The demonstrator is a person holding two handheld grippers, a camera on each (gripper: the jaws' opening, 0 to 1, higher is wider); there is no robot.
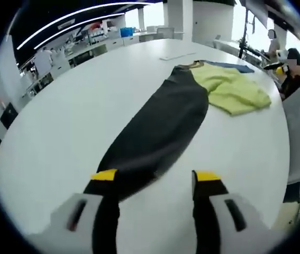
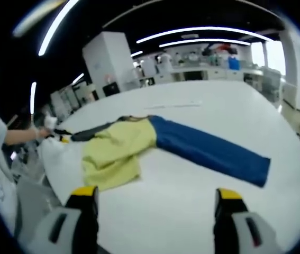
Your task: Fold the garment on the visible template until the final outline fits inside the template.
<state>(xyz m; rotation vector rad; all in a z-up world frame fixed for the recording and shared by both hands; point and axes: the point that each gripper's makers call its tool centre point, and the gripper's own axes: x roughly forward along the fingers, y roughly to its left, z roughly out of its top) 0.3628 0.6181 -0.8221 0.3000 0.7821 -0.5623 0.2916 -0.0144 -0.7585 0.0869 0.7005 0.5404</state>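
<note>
A: Where is the garment [image 1: 192, 100], and can you read any label on it?

B: It lies spread on the white table [image 1: 75, 121]. No writing or brand is legible anywhere on it. It has 3 colour areas: a yellow-green middle [image 2: 115, 151], a dark grey sleeve [image 1: 157, 132] and a blue sleeve [image 2: 210, 151].

A: Which way does it run?

B: In the left gripper view the grey sleeve is the long axis. It runs from the yellow-green part, far off at upper right, down toward the camera, and its end lies between and just beyond the jaw tips, closer to the left jaw. In the right gripper view the blue sleeve stretches from the yellow-green middle out to the right and slightly nearer, lying flat.

A: And the claws?

B: The left gripper [image 1: 155, 177] has its yellow-tipped jaws spread apart, with nothing clamped. The right gripper [image 2: 155, 196] has its jaws wide apart over bare table, short of the garment.

A: Anything around it?

B: A thin pale strip [image 2: 173, 105] lies on the table beyond the garment. Benches and white cabinets stand in the background under long ceiling lights
</note>
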